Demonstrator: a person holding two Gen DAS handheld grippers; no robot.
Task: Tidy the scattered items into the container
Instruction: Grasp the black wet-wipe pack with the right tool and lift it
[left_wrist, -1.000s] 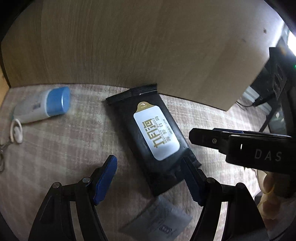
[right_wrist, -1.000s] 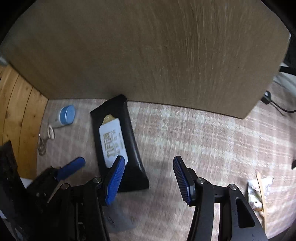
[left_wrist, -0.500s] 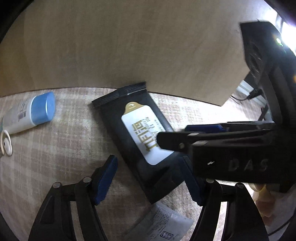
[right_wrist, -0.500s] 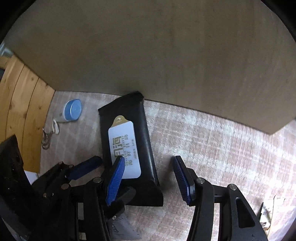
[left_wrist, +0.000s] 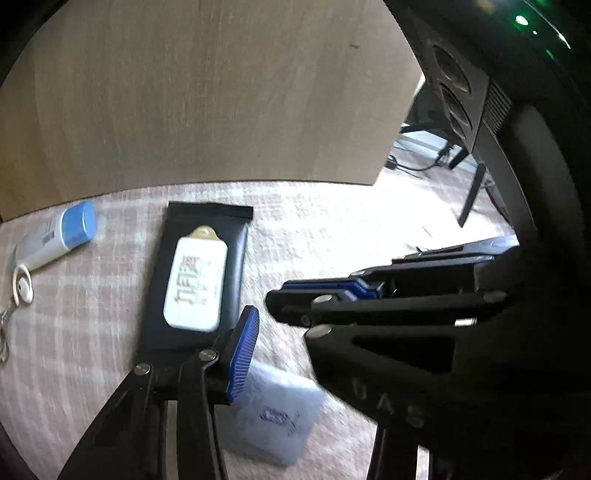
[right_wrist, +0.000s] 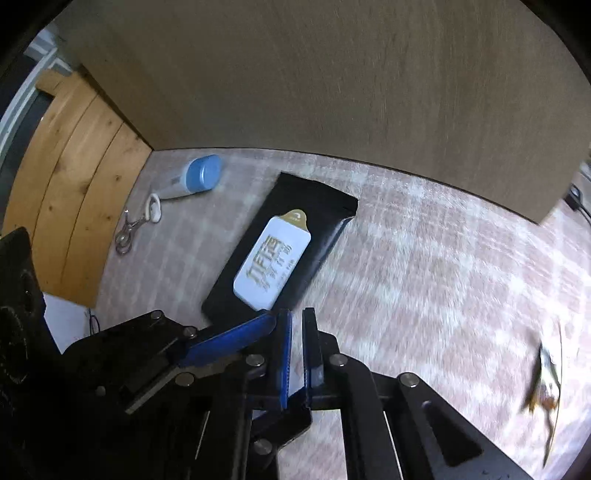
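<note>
A black wipes pack (left_wrist: 199, 273) (right_wrist: 284, 251) with a white label lies flat on the plaid carpet. My left gripper (left_wrist: 297, 325) hangs over its near end with the jaws closing. Only the left fingertip (left_wrist: 243, 347) shows; nothing is pressed between the pads. Below it lies a small white sachet (left_wrist: 273, 413). My right gripper (left_wrist: 275, 306) (right_wrist: 297, 317) crosses in front of the left one. Its jaws are closing, nearly touching, with nothing seen gripped. A blue-capped white tube (left_wrist: 55, 236) (right_wrist: 195, 177) and a keyring (left_wrist: 18, 291) (right_wrist: 140, 221) lie to the left. No container is in view.
A wood-grain panel (left_wrist: 221, 92) stands right behind the items. Pine boards (right_wrist: 66, 177) border the carpet on the left. A crumpled snack wrapper (right_wrist: 546, 380) lies far right. Cables and black stand legs (left_wrist: 469, 195) sit beyond the panel's right edge.
The right jaws went from wide apart to almost touching. The right gripper moved across the left wrist view. The left jaws narrowed, and both views shifted and rolled relative to the wipes pack.
</note>
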